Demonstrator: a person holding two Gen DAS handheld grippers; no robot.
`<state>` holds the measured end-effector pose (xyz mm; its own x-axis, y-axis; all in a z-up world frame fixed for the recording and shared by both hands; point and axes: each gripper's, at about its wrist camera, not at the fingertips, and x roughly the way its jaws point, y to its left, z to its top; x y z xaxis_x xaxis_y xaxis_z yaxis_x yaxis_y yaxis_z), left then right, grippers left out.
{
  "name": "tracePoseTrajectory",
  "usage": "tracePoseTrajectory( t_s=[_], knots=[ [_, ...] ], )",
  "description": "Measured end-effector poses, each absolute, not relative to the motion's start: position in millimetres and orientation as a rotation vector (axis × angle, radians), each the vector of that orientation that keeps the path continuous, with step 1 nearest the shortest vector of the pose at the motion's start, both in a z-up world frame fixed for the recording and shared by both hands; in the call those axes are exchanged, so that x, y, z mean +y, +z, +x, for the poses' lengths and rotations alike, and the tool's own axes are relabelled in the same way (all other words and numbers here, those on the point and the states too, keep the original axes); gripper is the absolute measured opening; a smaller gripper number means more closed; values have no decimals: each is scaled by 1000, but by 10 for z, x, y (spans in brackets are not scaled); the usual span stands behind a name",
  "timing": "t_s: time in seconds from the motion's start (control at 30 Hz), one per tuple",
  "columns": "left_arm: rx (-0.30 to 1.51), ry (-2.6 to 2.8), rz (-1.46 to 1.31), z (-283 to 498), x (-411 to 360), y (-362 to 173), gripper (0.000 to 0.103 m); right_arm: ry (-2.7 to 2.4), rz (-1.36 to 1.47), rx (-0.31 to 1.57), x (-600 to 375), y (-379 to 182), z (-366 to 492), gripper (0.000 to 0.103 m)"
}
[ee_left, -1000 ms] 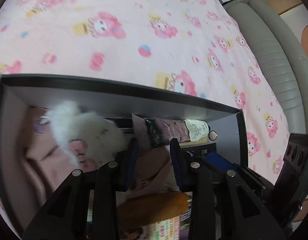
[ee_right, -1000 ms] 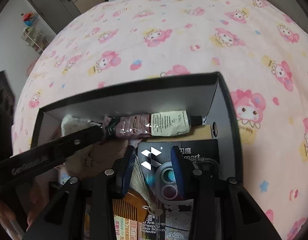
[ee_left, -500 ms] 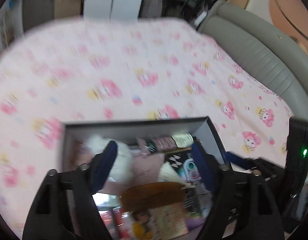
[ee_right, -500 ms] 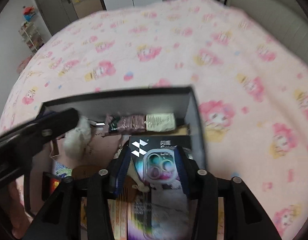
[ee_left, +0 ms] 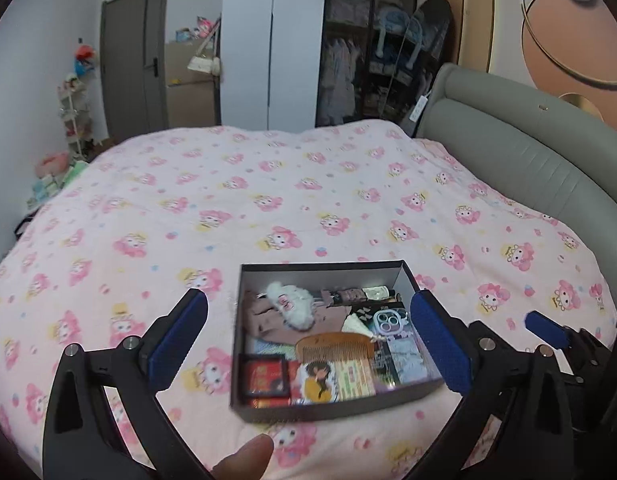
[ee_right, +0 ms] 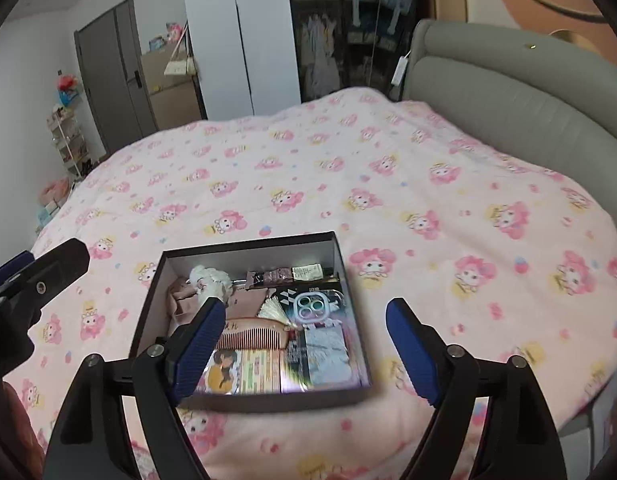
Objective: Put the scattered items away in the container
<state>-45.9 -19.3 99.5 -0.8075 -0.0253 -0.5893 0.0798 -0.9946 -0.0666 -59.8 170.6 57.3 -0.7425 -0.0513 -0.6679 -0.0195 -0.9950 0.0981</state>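
A black open box (ee_left: 320, 411) (ee_right: 250, 245) sits on the pink patterned bed. It holds a white fluffy item (ee_left: 290, 308), a wooden comb (ee_left: 335, 349) (ee_right: 254, 335), a phone case (ee_left: 389, 322) (ee_right: 313, 305), a tube (ee_left: 354, 295), cards and packets. My left gripper (ee_left: 308, 344) is open and empty, held back above the box's near side. My right gripper (ee_right: 306, 346) is open and empty, also held back above the box. The right gripper's blue finger (ee_left: 546, 329) shows at the right of the left wrist view.
The pink bedspread (ee_left: 268, 200) spreads all around the box. A grey padded headboard (ee_left: 528, 152) runs along the right. A wardrobe, door and shelves stand beyond the bed's far edge. A fingertip (ee_left: 244, 460) shows at the bottom.
Both grippers have pulled up and back from inside the box and opened wide. The whole box and room have come into view.
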Motion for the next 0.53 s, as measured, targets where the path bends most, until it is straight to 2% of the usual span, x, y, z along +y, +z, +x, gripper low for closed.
tracePoseTrajectory(
  t_s=[0.23,0.4,0.53],
  knots=[
    [92,-2882,935,139,-179,851,102,-2928,1144,-138,1716,396,-32,82],
    [135,-2873,952,370,-179,745,102,-2943,1127,-113,1730,367,171,82],
    [92,-2855,966,414,-128,694,102,-2934,1121,-103,1718,381,206,82]
  ],
)
